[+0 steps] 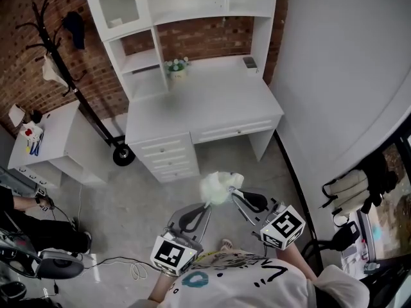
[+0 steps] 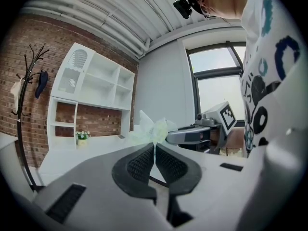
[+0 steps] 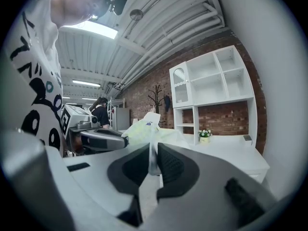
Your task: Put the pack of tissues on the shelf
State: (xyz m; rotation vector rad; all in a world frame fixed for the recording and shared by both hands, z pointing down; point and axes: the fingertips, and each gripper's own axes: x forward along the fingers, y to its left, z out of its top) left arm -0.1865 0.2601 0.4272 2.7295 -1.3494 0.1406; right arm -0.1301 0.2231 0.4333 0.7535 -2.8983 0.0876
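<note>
Pale green pack (image 1: 220, 187) of tissues hangs between the two tongs, the left tongs (image 1: 207, 205) and right tongs (image 1: 234, 194) each clamped on a wrapper edge, above the floor (image 1: 128, 197), short of the white worktop (image 1: 212, 101) and shelf (image 1: 144, 59).

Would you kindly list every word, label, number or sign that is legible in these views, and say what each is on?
No legible words or numbers anywhere.
On the pack of tissues: a small blue mark on the wrapper, too small to read.
On the person's shirt: black and teal scribbles, no readable letters.
On the cubes of the left gripper and right gripper: square black-and-white patterns only, no writing.
</note>
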